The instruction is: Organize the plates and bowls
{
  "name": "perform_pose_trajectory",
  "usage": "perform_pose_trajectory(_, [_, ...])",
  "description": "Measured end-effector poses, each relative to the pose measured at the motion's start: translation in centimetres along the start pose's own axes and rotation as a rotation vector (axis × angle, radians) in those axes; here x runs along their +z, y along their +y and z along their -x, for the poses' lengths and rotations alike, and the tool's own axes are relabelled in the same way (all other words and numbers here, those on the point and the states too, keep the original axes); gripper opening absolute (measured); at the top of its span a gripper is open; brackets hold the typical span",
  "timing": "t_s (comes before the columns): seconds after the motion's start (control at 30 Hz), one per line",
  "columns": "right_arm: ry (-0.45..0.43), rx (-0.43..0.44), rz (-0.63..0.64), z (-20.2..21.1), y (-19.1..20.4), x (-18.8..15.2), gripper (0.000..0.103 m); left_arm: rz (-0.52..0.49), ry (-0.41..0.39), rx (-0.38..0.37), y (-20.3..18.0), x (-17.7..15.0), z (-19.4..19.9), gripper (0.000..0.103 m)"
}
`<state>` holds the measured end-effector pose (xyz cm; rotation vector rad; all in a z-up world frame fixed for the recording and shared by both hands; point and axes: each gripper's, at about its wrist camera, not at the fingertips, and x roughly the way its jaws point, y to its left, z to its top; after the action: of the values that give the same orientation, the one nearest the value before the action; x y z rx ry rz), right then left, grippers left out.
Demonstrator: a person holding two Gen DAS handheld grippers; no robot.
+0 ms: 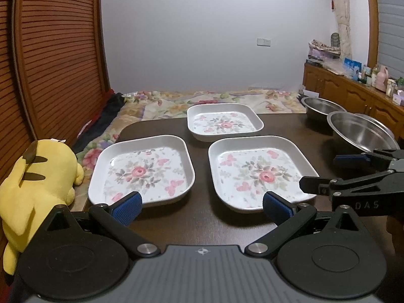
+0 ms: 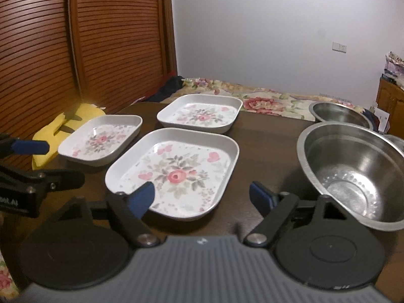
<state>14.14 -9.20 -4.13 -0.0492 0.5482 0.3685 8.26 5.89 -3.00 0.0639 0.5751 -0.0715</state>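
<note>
Three white square plates with a pink rose print lie on a dark brown table point(image 1: 192, 224): one at the left point(image 1: 141, 169), one at the right point(image 1: 260, 174), one farther back point(image 1: 224, 122). Two steel bowls point(image 1: 361, 131) point(image 1: 320, 106) stand at the table's right side. My left gripper point(image 1: 202, 205) is open above the near table edge, its blue pads just before the two near plates. My right gripper point(image 2: 202, 197) is open too, between the nearest plate point(image 2: 174, 174) and the big bowl point(image 2: 353, 171). Neither holds anything.
A yellow plush toy point(image 1: 38, 181) lies off the table's left edge. Behind the table is a bed with a floral quilt point(image 1: 227, 98). A louvered wooden wardrobe point(image 1: 55, 63) stands at the left, and a cluttered wooden cabinet point(image 1: 353, 93) at the right.
</note>
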Motion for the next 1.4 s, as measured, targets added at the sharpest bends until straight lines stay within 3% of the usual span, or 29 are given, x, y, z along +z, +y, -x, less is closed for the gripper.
perform_pose_trajectory(0.17, [0.005, 0.002, -0.032, -0.9, -0.4, 0.1, 0.067, 0.017, 0.005, -0.046, 0.4, 0.4, -1.0, 0.098])
perform_pose_trajectory(0.27, [0.013, 0.012, -0.057, -1.4, -0.7, 0.0, 0.061, 0.023, 0.026, -0.088, 0.4, 0.5, -1.9, 0.088])
perform_pose_trajectory(0.33, [0.017, 0.011, -0.055, -1.7, -0.7, -0.1, 0.055, 0.028, 0.043, -0.103, 0.3, 0.4, -2.5, 0.075])
perform_pose_trajectory(0.57, [0.036, 0.001, -0.084, -2.6, -1.2, 0.0, 0.047, 0.041, 0.058, -0.119, 0.1, 0.4, -3.8, 0.056])
perform_pose_trajectory(0.73, [0.048, 0.002, -0.101, -3.0, -1.5, 0.0, 0.042, 0.047, 0.070, -0.128, -0.1, 0.5, -4.6, 0.032])
perform_pose_trajectory(1.07, [0.057, 0.016, -0.118, -3.4, -2.0, -0.1, 0.031, 0.083, 0.091, -0.149, 0.6, 0.4, -6.0, 0.017])
perform_pose_trajectory(1.4, [0.063, 0.029, -0.135, -3.4, -2.3, 0.0, 0.028, 0.072, 0.098, -0.195, 1.1, 0.4, -7.0, 0.017])
